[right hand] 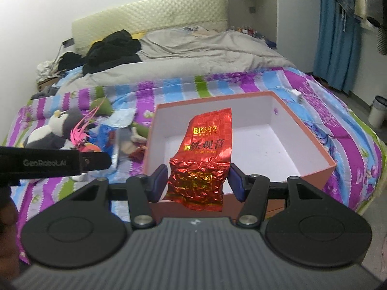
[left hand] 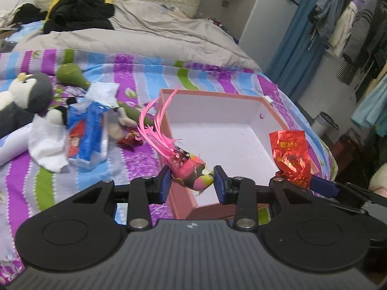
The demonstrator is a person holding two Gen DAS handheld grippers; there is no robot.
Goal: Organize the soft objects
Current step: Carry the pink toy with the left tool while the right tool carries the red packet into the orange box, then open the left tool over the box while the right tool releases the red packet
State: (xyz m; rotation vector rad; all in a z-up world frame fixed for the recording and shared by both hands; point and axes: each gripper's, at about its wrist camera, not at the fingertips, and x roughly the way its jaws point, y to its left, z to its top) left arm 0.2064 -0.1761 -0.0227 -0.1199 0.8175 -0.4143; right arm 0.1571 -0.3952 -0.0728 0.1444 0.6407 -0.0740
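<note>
My left gripper [left hand: 192, 181] is shut on a pink feathered toy bird [left hand: 188, 172], held over the near left corner of an open pink box with white inside [left hand: 217, 111]. My right gripper [right hand: 197, 181] is shut on a red foil tea packet [right hand: 208, 154], held above the box's near edge [right hand: 331, 166]. The packet also shows in the left wrist view [left hand: 291, 154], at the box's right. The bird also shows in the right wrist view [right hand: 84, 140], at the left. The box holds nothing that I can see.
On the striped bedspread left of the box lie a grey penguin plush [left hand: 26, 96], a green plush [left hand: 72, 75], a blue packet [left hand: 84, 135], a white sock [left hand: 46, 145] and a small red wrapper [left hand: 128, 140]. A grey duvet [left hand: 145, 31] and black clothes [left hand: 79, 12] lie behind.
</note>
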